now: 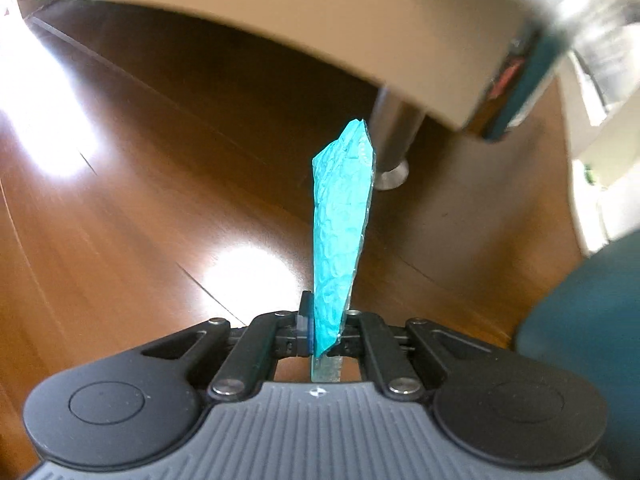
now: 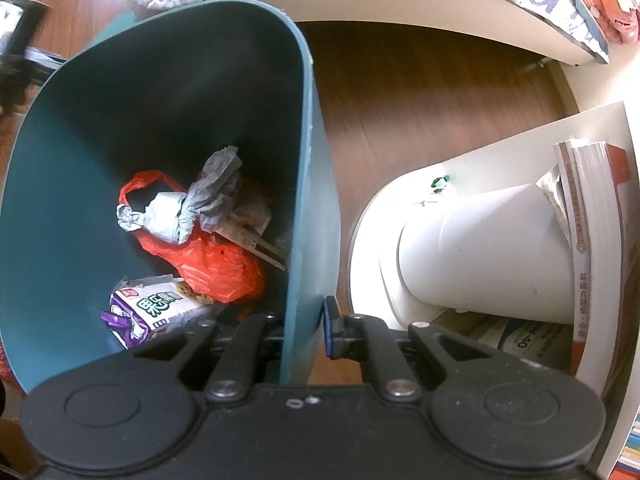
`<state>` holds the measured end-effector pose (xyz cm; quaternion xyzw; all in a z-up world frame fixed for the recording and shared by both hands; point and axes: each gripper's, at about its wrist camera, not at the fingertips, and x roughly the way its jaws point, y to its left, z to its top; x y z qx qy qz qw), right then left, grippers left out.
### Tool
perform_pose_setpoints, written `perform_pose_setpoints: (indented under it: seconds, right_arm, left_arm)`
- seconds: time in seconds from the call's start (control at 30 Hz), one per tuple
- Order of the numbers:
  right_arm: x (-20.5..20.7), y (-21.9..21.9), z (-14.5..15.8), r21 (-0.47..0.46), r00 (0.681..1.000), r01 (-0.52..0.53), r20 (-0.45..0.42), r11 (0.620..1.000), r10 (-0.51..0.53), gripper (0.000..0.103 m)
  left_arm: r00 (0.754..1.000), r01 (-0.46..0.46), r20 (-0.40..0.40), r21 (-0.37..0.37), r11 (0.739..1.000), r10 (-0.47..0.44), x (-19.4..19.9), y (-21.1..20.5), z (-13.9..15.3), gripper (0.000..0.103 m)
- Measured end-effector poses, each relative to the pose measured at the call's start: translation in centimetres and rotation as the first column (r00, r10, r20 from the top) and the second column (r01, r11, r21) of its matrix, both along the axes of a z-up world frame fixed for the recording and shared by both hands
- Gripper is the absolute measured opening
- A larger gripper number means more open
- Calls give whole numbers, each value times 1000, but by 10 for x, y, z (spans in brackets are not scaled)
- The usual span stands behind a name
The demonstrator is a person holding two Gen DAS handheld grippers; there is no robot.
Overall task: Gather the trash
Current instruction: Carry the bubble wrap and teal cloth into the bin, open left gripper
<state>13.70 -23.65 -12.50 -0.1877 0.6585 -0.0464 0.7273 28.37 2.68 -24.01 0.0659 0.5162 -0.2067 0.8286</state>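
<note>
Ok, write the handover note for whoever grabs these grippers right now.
Left gripper: shut on a crinkled turquoise wrapper, held above the wooden floor near a metal furniture leg.
Right gripper: shut on the wall of the teal trash bin, one finger inside, one outside.
Done: bin already holds an orange plastic bag, crumpled grey paper and a purple snack packet.
Left: bring the wrapper over the bin and drop it in. Whether more trash remains on the floor cannot be seen.

Crinkled teal wrapper [image 1: 340, 232], glossy wood floor [image 1: 160, 200], smooth matt plastic bin [image 2: 80, 160].
</note>
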Motion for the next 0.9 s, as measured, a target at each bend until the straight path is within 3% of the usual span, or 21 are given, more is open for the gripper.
perform_pose_setpoints:
  seconds: [0.2,0.33,0.43,0.57,0.67,0.9]
  right_arm:
    - [-2,-4,-4,-5,999,35,-5,999,-35,7]
    - [-5,-5,-5,-5,998,60,-21,998,-60,8]
    - [-5,-6,-5,-3,997,73,-29,997,-73,9]
    - [-7,-7,-4,8,996,85,-24,996,-85,9]
    - [-9,-5,-1,16,997,79,-15,997,-78,9]
    - [-9,-16,-1,42,998,59,-5,997,-59,10]
  left_arm:
    - [979,177,115,-87,980,-167,-30,23,82,3]
    - [926,344,222,-162,925,-306,-50,25,137,4]
    - [883,438,262,-163,884,-389,-59,16,161,5]
    - [867,484,215,-147,863,-449,-65,-11,158,5]
    - [864,503,145,-184,845,-483,-79,-34,148,5]
    - [860,510,104,-153,847,-499,-84,-91,144,5]
